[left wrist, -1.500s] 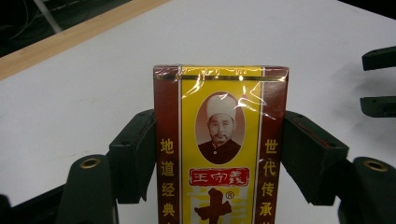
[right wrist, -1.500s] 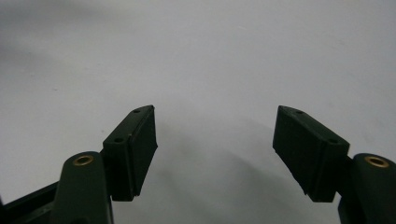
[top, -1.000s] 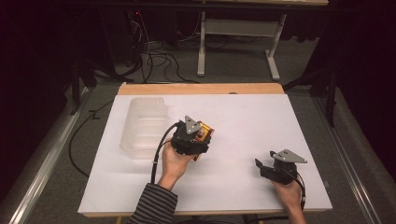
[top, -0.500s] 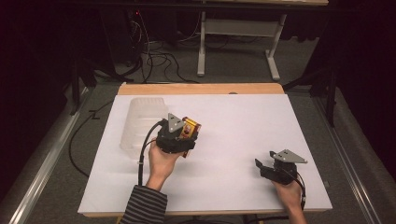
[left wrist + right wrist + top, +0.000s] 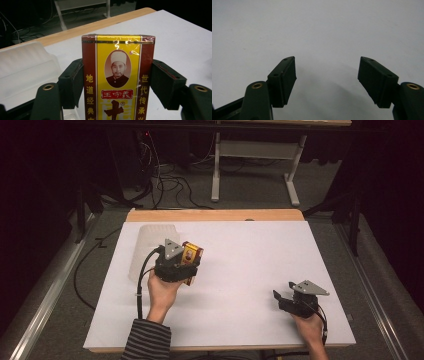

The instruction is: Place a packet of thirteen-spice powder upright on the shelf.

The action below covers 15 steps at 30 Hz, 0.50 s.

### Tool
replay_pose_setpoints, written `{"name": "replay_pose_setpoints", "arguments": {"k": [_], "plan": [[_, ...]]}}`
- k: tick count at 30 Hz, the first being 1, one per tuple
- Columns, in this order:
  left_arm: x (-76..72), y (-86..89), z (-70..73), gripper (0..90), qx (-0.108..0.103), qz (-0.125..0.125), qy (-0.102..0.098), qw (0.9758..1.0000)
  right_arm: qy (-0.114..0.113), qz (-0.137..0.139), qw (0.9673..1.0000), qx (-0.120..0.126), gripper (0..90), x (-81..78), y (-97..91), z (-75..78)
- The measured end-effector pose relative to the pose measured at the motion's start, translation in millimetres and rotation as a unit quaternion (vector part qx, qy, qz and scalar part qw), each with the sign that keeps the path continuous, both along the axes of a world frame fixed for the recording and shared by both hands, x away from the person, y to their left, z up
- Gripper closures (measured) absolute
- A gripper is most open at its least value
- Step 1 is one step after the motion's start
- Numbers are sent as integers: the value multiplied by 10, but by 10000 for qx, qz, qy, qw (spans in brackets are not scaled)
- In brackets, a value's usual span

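While the person's right hand [image 5: 309, 327] sits at the near edge of the tabletop [image 5: 250, 270], the right tool [image 5: 280, 298] it holds lies low over the white sheet, well to the right of the box and nearer the person. In the right gripper view the right tool [image 5: 327, 75] has its jaws wide apart with nothing between them, only bare white surface beyond.

Farther in, the left hand [image 5: 162, 292], coming out of a striped sleeve [image 5: 147, 340], carries the left tool [image 5: 192, 265], which is clamped on a yellow and dark red box [image 5: 191, 255]. The high view shows the box merely as a small coloured block raised off the tabletop. The left gripper view shows it close up: the left tool [image 5: 116, 82] presses one pad against each dark red side of the box [image 5: 117, 75], which stands upright between them. Its glossy wrap catches the light. A portrait of a person in a white cap sits in an oval on the yellow panel, with red and yellow Chinese characters below and down both side bands, and a small ® mark.

Just left of the box, and slightly beyond it, rests a clear plastic container [image 5: 147, 245], seen in the left gripper view as a ribbed translucent tub [image 5: 25, 67]. Beyond the box runs the wooden far edge of the tabletop.
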<state>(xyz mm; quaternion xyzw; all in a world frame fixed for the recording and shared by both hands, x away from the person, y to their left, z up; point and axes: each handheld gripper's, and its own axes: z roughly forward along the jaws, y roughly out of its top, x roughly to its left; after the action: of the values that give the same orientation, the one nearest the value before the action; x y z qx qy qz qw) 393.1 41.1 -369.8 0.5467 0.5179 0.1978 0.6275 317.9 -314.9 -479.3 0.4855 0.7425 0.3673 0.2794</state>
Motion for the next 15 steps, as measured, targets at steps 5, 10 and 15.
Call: {"name": "replay_pose_setpoints", "arguments": {"k": [5, 10, 15], "plan": [[3, 92, 13, 328, 9, 98, -36, 9999, -2, 10, 10000, -2, 309, 1, 0, 0], [21, 197, 28, 327, -46, 236, -44, 9997, 9, -3, 10000, -6, 309, 3, 0, -1], [49, 278, 37, 327, -21, 305, -51, 9995, 12, -6, 10000, -9, 308, 3, 3, -2]]}}
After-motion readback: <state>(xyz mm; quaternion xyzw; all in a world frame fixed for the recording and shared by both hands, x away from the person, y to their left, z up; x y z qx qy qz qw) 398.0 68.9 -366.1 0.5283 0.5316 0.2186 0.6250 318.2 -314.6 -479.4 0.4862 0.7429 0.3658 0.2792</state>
